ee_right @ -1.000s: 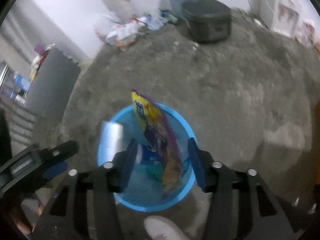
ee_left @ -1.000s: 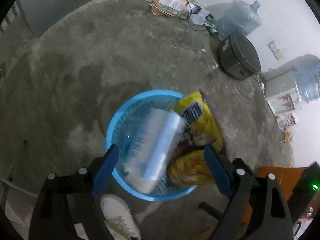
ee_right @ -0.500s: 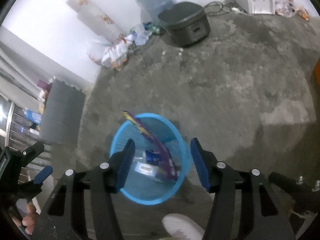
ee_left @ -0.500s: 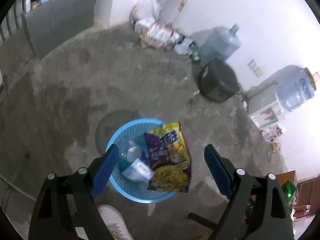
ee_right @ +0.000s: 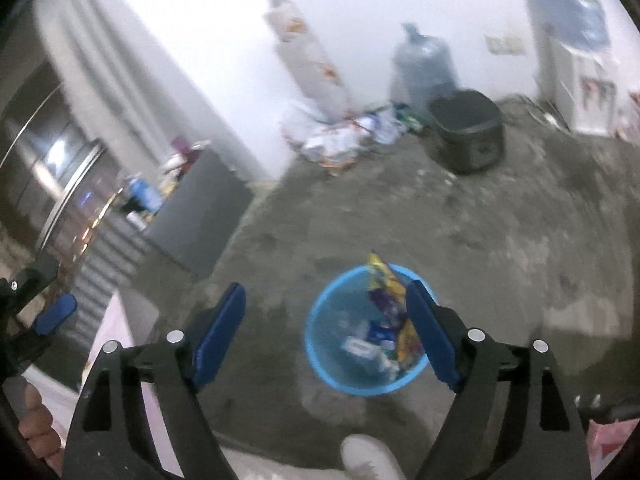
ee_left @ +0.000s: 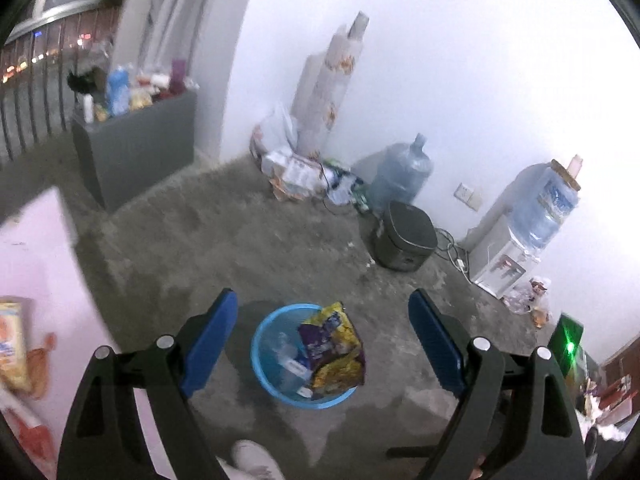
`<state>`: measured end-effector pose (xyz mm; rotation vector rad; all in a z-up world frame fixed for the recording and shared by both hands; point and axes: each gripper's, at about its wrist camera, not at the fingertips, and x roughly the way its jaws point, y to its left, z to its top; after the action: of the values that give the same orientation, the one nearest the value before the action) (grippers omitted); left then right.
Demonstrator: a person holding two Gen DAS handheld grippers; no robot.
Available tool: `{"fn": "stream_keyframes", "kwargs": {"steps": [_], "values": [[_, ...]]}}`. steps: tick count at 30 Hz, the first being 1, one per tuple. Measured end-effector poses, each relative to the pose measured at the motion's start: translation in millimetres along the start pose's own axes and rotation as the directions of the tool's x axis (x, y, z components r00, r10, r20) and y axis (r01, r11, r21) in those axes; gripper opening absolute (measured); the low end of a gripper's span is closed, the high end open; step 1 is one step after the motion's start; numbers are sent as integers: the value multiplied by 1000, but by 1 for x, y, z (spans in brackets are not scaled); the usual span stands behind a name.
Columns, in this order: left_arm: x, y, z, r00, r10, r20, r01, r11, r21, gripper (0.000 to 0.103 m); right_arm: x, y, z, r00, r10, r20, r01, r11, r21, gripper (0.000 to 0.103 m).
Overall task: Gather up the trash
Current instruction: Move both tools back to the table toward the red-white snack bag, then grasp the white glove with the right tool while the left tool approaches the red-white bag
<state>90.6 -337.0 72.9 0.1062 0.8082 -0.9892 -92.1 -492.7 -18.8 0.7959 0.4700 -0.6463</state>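
A blue mesh bin [ee_left: 260, 364] stands on the concrete floor below both grippers; it also shows in the right wrist view [ee_right: 320, 356]. A yellow and purple snack bag [ee_left: 334, 354] leans in it against the rim, and it shows in the right wrist view [ee_right: 386, 292] too. A clear plastic bottle [ee_left: 286, 354] lies beside the bag in the bin. My left gripper [ee_left: 322, 344] is open and empty, high above the bin. My right gripper [ee_right: 326, 330] is open and empty, also high above it. The left gripper's blue finger [ee_right: 56, 314] shows at the right wrist view's left edge.
A pink table edge [ee_left: 36, 264] with snack packets [ee_left: 12, 348] is at the left. A dark cooker [ee_left: 404, 242], water jugs [ee_left: 400, 178], a dispenser [ee_left: 500, 268] and a litter pile [ee_left: 304, 176] line the far wall. A grey cabinet [ee_left: 136, 140] stands back left. A white shoe [ee_left: 256, 460] is below.
Both grippers have risen well away from the bin, which now looks much smaller. The bottle that was falling has settled in the bin. The pink table has come into view.
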Motion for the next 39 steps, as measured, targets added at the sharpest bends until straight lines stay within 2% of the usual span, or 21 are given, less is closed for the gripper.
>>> {"fn": "stream_keyframes", "kwargs": {"steps": [6, 8, 12, 15, 17, 19, 22, 23, 25, 27, 30, 32, 33, 35, 37, 39], "values": [[-87, 35, -23, 995, 48, 88, -49, 999, 10, 85, -14, 40, -11, 991, 117, -63, -122, 989, -88, 81], [-118, 52, -31, 988, 82, 130, -83, 997, 5, 85, -16, 54, -16, 985, 147, -93, -158, 980, -122, 81], [-175, 87, -50, 964, 172, 203, -169, 985, -31, 85, -19, 82, -24, 969, 209, -133, -232, 954, -188, 81], [-218, 121, -67, 926, 286, 246, -267, 958, -107, 85, -18, 105, -35, 946, 271, -179, -306, 928, -214, 81], [-245, 149, -82, 888, 380, 260, -343, 923, -177, 85, -13, 122, -44, 924, 310, -223, -358, 905, -228, 81], [-266, 174, -98, 854, 449, 263, -389, 887, -251, 85, -7, 141, -53, 900, 341, -272, -407, 881, -240, 81], [-283, 204, -118, 827, 507, 244, -416, 843, -342, 85, 3, 169, -68, 860, 375, -346, -470, 846, -252, 81], [-287, 214, -126, 823, 518, 234, -417, 829, -372, 85, 5, 179, -73, 848, 381, -369, -487, 835, -256, 81], [-290, 230, -139, 822, 528, 212, -416, 812, -410, 85, 8, 194, -82, 824, 395, -406, -518, 815, -260, 81], [-289, 240, -148, 825, 530, 196, -417, 805, -423, 85, 11, 208, -91, 791, 416, -448, -559, 789, -255, 81], [-279, 252, -158, 837, 521, 169, -415, 804, -426, 83, 16, 229, -105, 726, 455, -515, -630, 741, -232, 79], [-269, 262, -163, 853, 503, 141, -406, 808, -427, 77, 19, 244, -114, 676, 479, -560, -677, 704, -215, 78], [-264, 267, -164, 858, 498, 125, -406, 807, -429, 74, 19, 251, -120, 662, 481, -575, -689, 692, -215, 75], [-258, 275, -166, 868, 486, 106, -399, 807, -435, 68, 17, 266, -129, 645, 470, -603, -708, 664, -240, 72], [-252, 283, -167, 878, 471, 90, -389, 809, -441, 63, 18, 284, -140, 641, 457, -617, -720, 638, -274, 69], [-247, 289, -167, 889, 452, 78, -376, 815, -440, 58, 21, 296, -148, 637, 449, -627, -727, 620, -294, 62]]}}
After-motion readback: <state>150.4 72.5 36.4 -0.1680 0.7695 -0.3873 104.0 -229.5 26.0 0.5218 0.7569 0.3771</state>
